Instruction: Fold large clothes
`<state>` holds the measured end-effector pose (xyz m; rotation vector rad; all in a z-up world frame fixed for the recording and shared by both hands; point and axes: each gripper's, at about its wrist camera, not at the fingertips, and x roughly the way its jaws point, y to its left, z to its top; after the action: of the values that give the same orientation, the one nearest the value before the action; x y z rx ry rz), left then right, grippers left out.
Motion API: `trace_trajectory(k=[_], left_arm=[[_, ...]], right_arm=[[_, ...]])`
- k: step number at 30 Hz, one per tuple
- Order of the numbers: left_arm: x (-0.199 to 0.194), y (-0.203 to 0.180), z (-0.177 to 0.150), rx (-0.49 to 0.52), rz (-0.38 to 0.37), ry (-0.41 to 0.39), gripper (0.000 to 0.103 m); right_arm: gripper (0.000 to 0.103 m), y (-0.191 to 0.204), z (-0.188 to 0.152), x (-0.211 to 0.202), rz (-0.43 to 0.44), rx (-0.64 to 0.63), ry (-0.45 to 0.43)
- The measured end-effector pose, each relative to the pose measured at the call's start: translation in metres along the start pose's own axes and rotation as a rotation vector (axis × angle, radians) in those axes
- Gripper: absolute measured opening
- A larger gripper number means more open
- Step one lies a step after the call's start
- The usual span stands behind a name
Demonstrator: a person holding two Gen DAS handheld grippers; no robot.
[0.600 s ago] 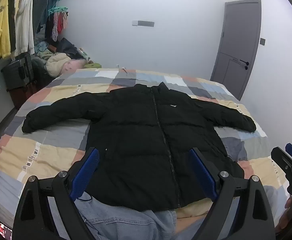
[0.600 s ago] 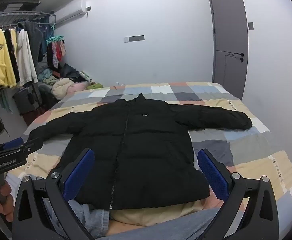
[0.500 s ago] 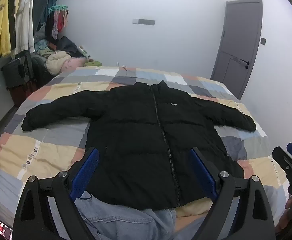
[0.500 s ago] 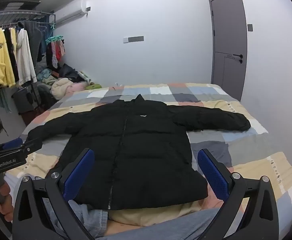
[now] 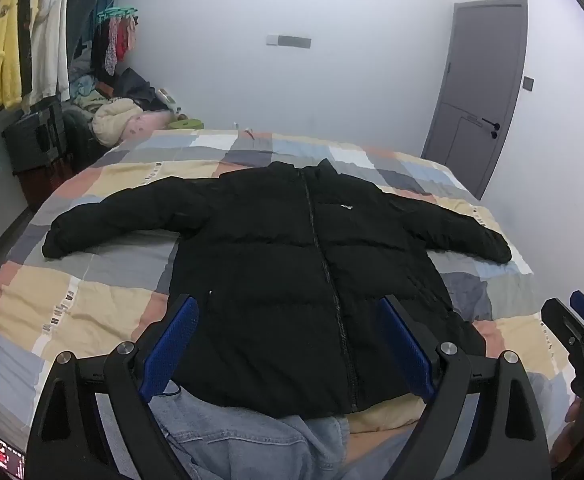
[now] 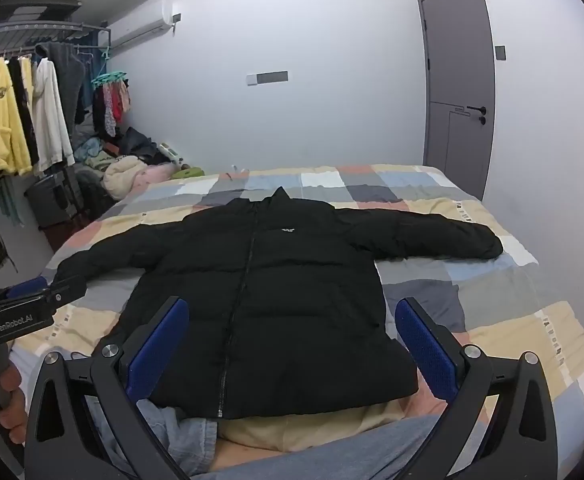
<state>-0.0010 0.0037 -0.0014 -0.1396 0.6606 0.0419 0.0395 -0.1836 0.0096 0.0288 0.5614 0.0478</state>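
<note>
1. Left gripper (image 5: 288, 344), black frame with blue ribbed pads: jaws spread wide, nothing between them, held above the near edge of the bed.
2. Right gripper (image 6: 292, 346), same build: jaws at full spread and empty, also tilted down toward the bed.
3. Crumpled light-blue denim garment (image 5: 248, 444): nearest the cameras, partly tucked under the jacket's hem.
4. Black quilted puffer jacket (image 5: 300, 280): lies flat and face up in the middle of the bed, zipped, collar toward the far wall, both sleeves stretched out sideways; neither gripper touches it.
5. Patchwork bedcover in yellow, grey, blue and peach squares (image 6: 532, 320): spread beneath the jacket.
6. Clothes rail with hanging yellow and white garments (image 6: 24, 120): far left.
7. Grey door (image 6: 458, 80): shut, far right.
</note>
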Motion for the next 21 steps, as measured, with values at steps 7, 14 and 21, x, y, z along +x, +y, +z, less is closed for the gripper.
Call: trace_trajectory(k=[7, 14, 21], left_arm=[[-0.0006, 0.0, -0.0006, 0.001, 0.003, 0.003, 0.091], [0.0, 0.0003, -0.0014, 0.001, 0.008, 0.004, 0.091], [0.0002, 0.0014, -0.0017, 0.003, 0.008, 0.008, 0.091]], right_arm=[[0.103, 0.0041, -0.0036, -0.0008, -0.001, -0.009, 0.002], [0.103, 0.005, -0.003, -0.0006, -0.002, -0.009, 0.003], [0.103, 0.0077, -0.0029, 0.0004, -0.002, -0.017, 0.009]])
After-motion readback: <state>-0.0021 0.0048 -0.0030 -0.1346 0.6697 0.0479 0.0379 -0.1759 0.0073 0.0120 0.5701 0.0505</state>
